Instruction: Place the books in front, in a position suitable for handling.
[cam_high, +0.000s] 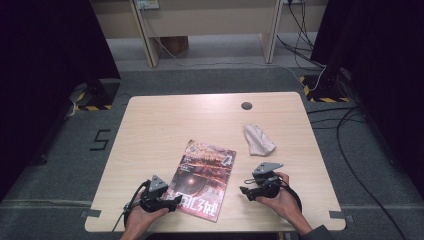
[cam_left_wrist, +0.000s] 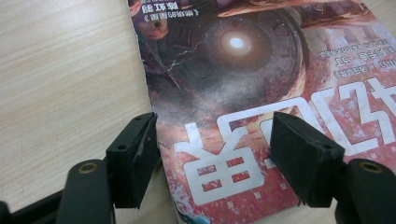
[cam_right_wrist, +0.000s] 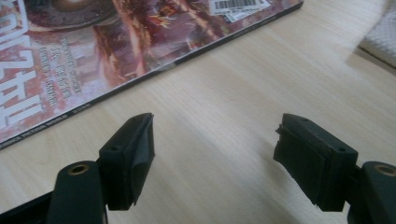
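A magazine (cam_high: 202, 177) with a dark red cover and white lettering lies flat on the wooden table (cam_high: 165, 125), near the front edge. My left gripper (cam_high: 174, 202) rests at the magazine's near left corner. In the left gripper view the magazine (cam_left_wrist: 243, 84) runs under my open left gripper (cam_left_wrist: 212, 135): one jaw stands at the cover's edge and the other over the white letters. My right gripper (cam_high: 244, 190) hovers open over bare wood just right of the magazine. In the right gripper view nothing lies inside my right gripper (cam_right_wrist: 217, 135), and the magazine (cam_right_wrist: 93, 42) sits ahead to the left.
A crumpled beige cloth (cam_high: 258, 140) lies on the table beyond the right gripper; the same cloth (cam_right_wrist: 380, 39) shows at the right gripper view's upper right. A round cable hole (cam_high: 246, 105) sits near the far edge. Cables run over the floor at the right.
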